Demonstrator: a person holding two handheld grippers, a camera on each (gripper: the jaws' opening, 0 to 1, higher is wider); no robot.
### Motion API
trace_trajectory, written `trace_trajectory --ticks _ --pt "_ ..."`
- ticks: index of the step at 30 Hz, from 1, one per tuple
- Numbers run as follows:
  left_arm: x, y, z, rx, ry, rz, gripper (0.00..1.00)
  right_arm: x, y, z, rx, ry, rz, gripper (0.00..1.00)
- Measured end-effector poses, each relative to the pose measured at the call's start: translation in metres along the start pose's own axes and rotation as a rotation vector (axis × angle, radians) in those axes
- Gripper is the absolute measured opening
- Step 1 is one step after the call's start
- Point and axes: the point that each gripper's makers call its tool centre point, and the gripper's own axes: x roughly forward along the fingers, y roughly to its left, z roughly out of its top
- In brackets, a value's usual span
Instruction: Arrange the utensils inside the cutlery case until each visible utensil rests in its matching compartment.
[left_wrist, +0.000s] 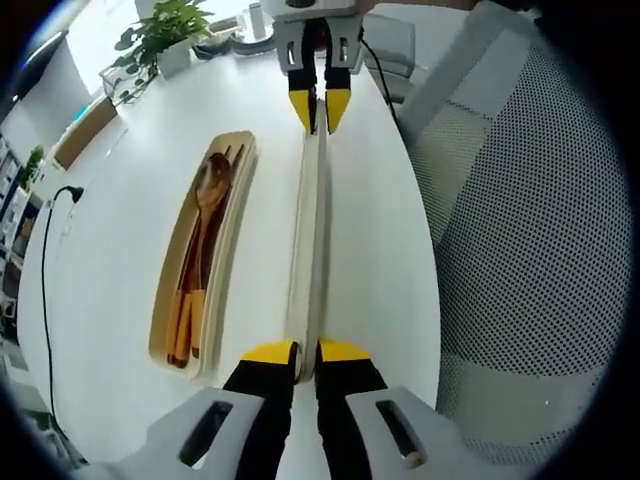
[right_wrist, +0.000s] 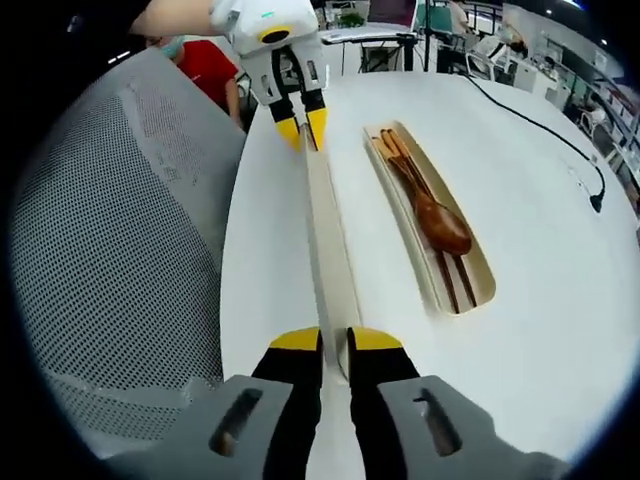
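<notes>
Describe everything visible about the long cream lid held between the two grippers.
The lid is a long, narrow, cream-coloured strip, smooth and plastic-looking, seen edge-on above the white table. The left gripper pinches one end and the right gripper pinches the other, both shut on it. It runs parallel to the open case, which lies beside it holding a wooden spoon and chopsticks. Whether it touches the table cannot be told.
</notes>
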Motion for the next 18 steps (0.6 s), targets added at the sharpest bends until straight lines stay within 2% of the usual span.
trace_trajectory --ticks 3,5,6,9,12,13,14,18 --pt "0.001 0.000 -0.003 0.003 -0.004 0.011 0.08 0.000 -0.001 0.000 0.014 -0.008 0.002 0.07" --pt "0.002 0.005 -0.004 0.036 -0.010 0.049 0.08 -0.001 -0.002 0.001 0.014 -0.009 0.000 0.06" --pt "0.003 0.004 -0.007 0.069 -0.008 0.052 0.08 -0.001 -0.002 0.000 0.011 -0.006 0.000 0.06" --pt "0.006 0.003 -0.011 0.072 -0.005 0.052 0.11 -0.002 -0.003 0.000 0.008 -0.002 0.009 0.05" --pt "0.004 0.006 -0.007 0.082 -0.018 0.074 0.09 -0.003 -0.002 -0.001 0.019 0.005 0.031 0.05" --pt "0.001 0.009 -0.002 0.126 -0.040 0.100 0.06 -0.003 -0.001 0.000 0.034 0.005 0.050 0.04" --pt "0.000 0.009 -0.002 0.148 -0.039 0.102 0.05 -0.003 -0.002 -0.001 0.036 0.006 0.053 0.04" --pt "-0.001 0.002 -0.002 0.127 -0.045 0.065 0.05 -0.004 0.000 -0.002 0.048 0.005 0.090 0.04"
